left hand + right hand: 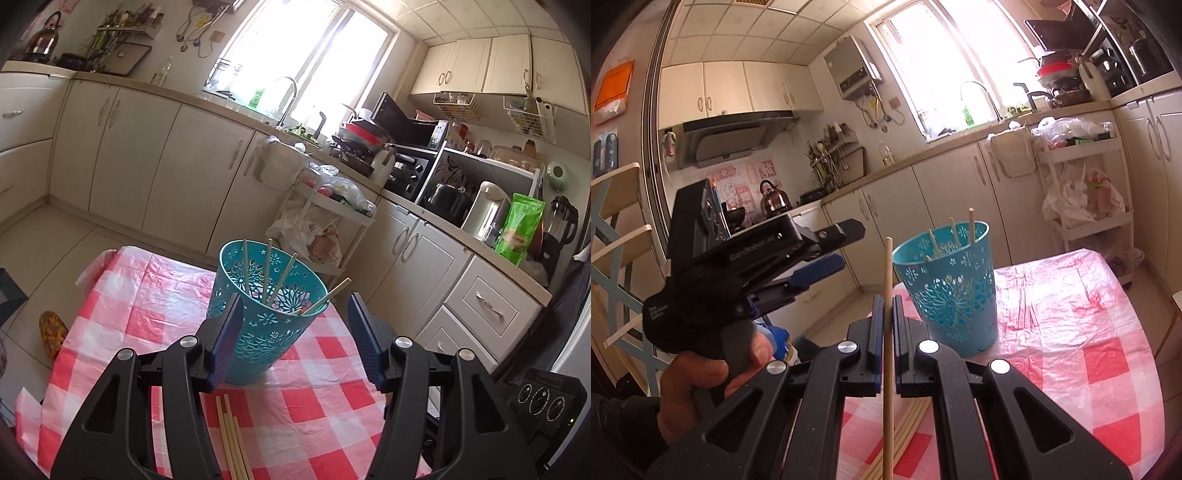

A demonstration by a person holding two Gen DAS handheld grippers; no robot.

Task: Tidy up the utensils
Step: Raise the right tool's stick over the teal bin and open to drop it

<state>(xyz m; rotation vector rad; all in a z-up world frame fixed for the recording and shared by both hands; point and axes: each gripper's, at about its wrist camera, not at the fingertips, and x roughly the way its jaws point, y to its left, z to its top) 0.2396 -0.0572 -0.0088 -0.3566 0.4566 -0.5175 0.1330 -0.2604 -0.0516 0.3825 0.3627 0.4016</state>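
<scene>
Wooden chopstick point(888, 332) pinched upright, right gripper point(885, 306) fingers, frame centre | left gripper point(293, 325) fingers apart, straddling teal basket point(258, 314) on worktop point(314, 398) | tip: steady basket, drop stick vertically.

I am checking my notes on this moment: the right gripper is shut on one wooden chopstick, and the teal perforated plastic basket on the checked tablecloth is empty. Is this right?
Not quite. The teal perforated plastic basket is not empty: the left wrist view shows wooden chopsticks standing in it. The rest holds: the right gripper is shut on one wooden chopstick, and the basket stands on the checked tablecloth.
</scene>
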